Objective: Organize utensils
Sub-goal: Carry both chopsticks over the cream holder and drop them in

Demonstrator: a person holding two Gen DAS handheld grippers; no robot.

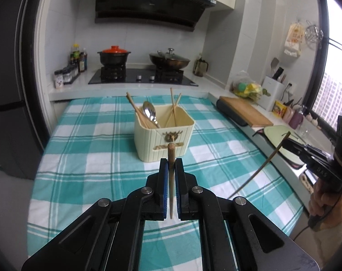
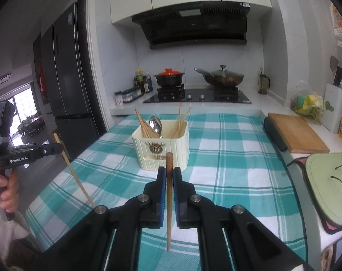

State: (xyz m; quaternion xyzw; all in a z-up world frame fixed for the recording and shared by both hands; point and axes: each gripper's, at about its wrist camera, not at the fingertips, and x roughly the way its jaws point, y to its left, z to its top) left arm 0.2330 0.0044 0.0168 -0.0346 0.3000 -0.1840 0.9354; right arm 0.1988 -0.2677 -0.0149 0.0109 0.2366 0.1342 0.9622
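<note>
A cream utensil holder [image 1: 164, 133] [image 2: 161, 145] stands on the teal checked cloth. It holds several chopsticks [image 1: 175, 106] and a metal spoon [image 1: 149, 112]. My left gripper [image 1: 171, 164] is shut on a wooden chopstick [image 1: 171, 180], held above the cloth in front of the holder. My right gripper [image 2: 169, 172] is shut on another wooden chopstick [image 2: 169, 201], also in front of the holder. Each gripper shows in the other's view, at the right edge [image 1: 286, 143] and at the left edge [image 2: 57, 148], with its chopstick slanting down.
The checked cloth [image 1: 98, 149] covers the table. A stove with two pots [image 1: 143, 76] sits behind it. A wooden cutting board [image 2: 295, 133] and a green mat [image 2: 329, 185] lie on the counter at the right. A dark fridge [image 2: 67, 85] stands at the left.
</note>
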